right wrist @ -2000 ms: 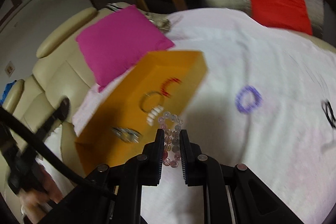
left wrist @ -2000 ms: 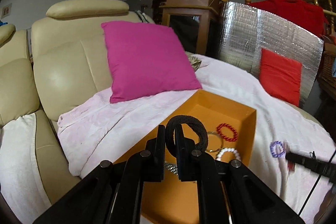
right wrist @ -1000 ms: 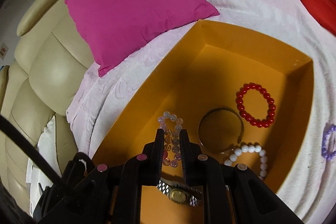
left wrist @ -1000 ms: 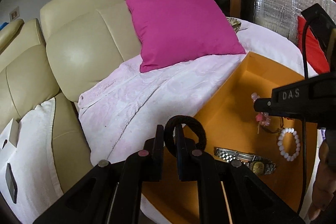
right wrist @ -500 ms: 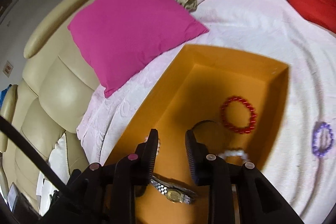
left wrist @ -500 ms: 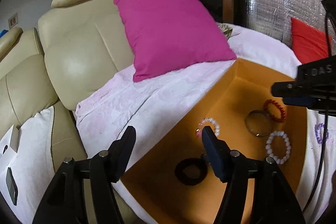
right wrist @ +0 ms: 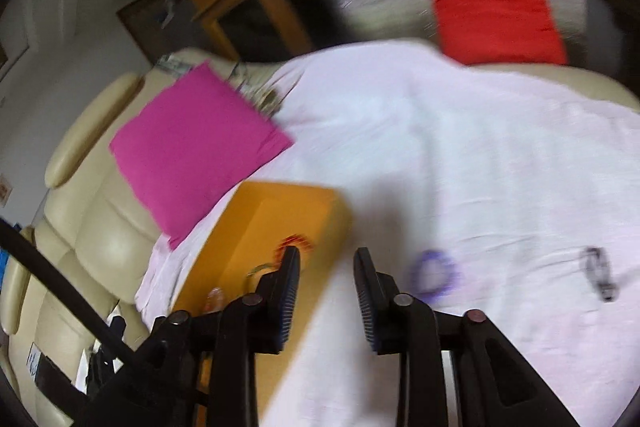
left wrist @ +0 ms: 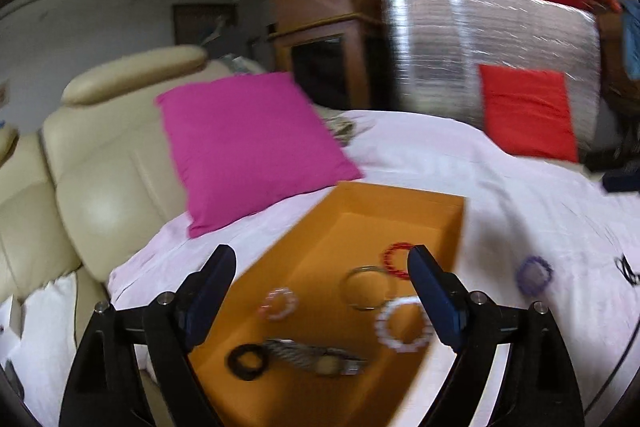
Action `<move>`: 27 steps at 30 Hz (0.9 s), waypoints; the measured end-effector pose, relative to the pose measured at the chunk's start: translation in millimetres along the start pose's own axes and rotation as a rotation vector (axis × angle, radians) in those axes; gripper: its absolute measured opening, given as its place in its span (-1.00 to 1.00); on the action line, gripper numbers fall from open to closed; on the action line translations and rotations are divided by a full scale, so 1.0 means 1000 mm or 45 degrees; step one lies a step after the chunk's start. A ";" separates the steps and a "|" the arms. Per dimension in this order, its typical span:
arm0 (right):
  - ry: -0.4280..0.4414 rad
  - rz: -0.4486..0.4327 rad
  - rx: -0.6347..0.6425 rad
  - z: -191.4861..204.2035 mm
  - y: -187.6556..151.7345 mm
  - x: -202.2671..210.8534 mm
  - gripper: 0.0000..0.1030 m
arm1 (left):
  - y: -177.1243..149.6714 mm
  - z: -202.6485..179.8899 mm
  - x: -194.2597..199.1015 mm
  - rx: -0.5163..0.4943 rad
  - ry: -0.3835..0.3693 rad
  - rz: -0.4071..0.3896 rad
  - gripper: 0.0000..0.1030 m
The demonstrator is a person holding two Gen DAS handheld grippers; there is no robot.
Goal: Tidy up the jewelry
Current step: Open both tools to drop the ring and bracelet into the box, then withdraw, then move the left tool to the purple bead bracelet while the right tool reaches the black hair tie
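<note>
- The left gripper [left wrist: 320, 291] hangs above the orange box [left wrist: 400, 197], its fingers spread wide and holding nothing
- Inside the box lie a black hair tie [left wrist: 247, 361] touching a watch [left wrist: 316, 361], a pink bead bracelet [left wrist: 279, 303], a metal bangle [left wrist: 365, 287], a white bead bracelet [left wrist: 404, 323] and a red bead bracelet [left wrist: 398, 255]
- The right gripper [right wrist: 327, 291] sits over the box's right edge and the pale sheet [right wrist: 460, 147], fingers apart and empty
- The purple bracelet [right wrist: 435, 275] lies flat on the sheet outside the box, just ahead and to the right of the right fingers; being a ring, it has no long axis to line up with
- A small dark item [right wrist: 598, 273] lies farther right on the sheet, too blurred to name
- The right hand looks clearly the nearer to the purple bracelet; from the left side it is beyond the box wall, so I'd guess the right goes for it next
- Both views are smeared with motion, so fine placement is hard to judge
</note>
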State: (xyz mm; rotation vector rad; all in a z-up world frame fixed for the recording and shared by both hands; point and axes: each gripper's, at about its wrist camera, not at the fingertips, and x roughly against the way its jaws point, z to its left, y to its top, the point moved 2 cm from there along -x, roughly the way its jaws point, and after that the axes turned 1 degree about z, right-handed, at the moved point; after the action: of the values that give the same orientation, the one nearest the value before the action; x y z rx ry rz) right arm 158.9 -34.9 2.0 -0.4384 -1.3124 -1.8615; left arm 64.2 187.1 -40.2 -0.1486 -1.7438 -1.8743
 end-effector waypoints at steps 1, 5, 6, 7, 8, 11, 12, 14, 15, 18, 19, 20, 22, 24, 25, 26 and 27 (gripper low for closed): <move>-0.020 -0.031 -0.011 -0.013 0.000 0.012 0.03 | 0.001 -0.013 0.002 -0.034 -0.012 -0.006 0.71; -0.084 -0.122 -0.029 -0.059 -0.005 0.051 0.09 | 0.002 -0.054 0.011 -0.134 -0.080 -0.037 0.71; -0.094 -0.133 -0.037 -0.069 -0.006 0.055 0.09 | 0.002 -0.062 0.014 -0.153 -0.092 -0.043 0.71; -0.103 -0.147 -0.051 -0.080 -0.009 0.061 0.09 | 0.002 -0.072 0.016 -0.176 -0.113 -0.046 0.71; -0.109 -0.157 -0.065 -0.091 -0.013 0.066 0.09 | 0.002 -0.082 0.017 -0.199 -0.130 -0.046 0.71; -0.118 -0.180 -0.111 -0.118 -0.023 0.075 0.09 | -0.002 -0.107 0.019 -0.258 -0.168 -0.034 0.71; -0.119 -0.186 -0.121 -0.126 -0.028 0.079 0.09 | -0.003 -0.114 0.019 -0.269 -0.185 -0.027 0.71; -0.127 -0.192 -0.129 -0.139 -0.035 0.082 0.09 | -0.005 -0.124 0.019 -0.278 -0.211 -0.010 0.71; -0.134 -0.195 -0.131 -0.145 -0.039 0.084 0.09 | -0.006 -0.129 0.018 -0.281 -0.227 0.004 0.71; -0.133 -0.201 -0.149 -0.164 -0.048 0.086 0.09 | -0.009 -0.142 0.014 -0.285 -0.263 0.047 0.71; -0.133 -0.204 -0.157 -0.170 -0.053 0.086 0.09 | -0.013 -0.147 0.016 -0.287 -0.269 0.055 0.71; -0.137 -0.207 -0.170 -0.178 -0.057 0.086 0.10 | -0.014 -0.151 0.015 -0.291 -0.278 0.067 0.71; -0.147 -0.196 -0.191 -0.189 -0.060 0.081 0.10 | -0.017 -0.158 0.013 -0.297 -0.289 0.087 0.71; -0.141 -0.179 -0.214 -0.200 -0.061 0.080 0.10 | -0.019 -0.164 0.010 -0.301 -0.298 0.110 0.71; -0.140 -0.175 -0.224 -0.204 -0.062 0.081 0.10 | -0.020 -0.166 0.008 -0.303 -0.299 0.119 0.71; -0.136 -0.171 -0.235 -0.209 -0.062 0.081 0.10 | -0.021 -0.168 0.007 -0.303 -0.300 0.129 0.71; -0.131 -0.170 -0.240 -0.211 -0.062 0.081 0.10 | -0.021 -0.170 0.006 -0.301 -0.303 0.137 0.71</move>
State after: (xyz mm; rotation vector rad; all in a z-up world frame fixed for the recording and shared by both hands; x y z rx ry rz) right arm 94.9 -249.7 -67.5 -0.5635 -1.2642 -2.1090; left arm 98.9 24.0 -80.6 -0.5654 -1.6194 -2.0445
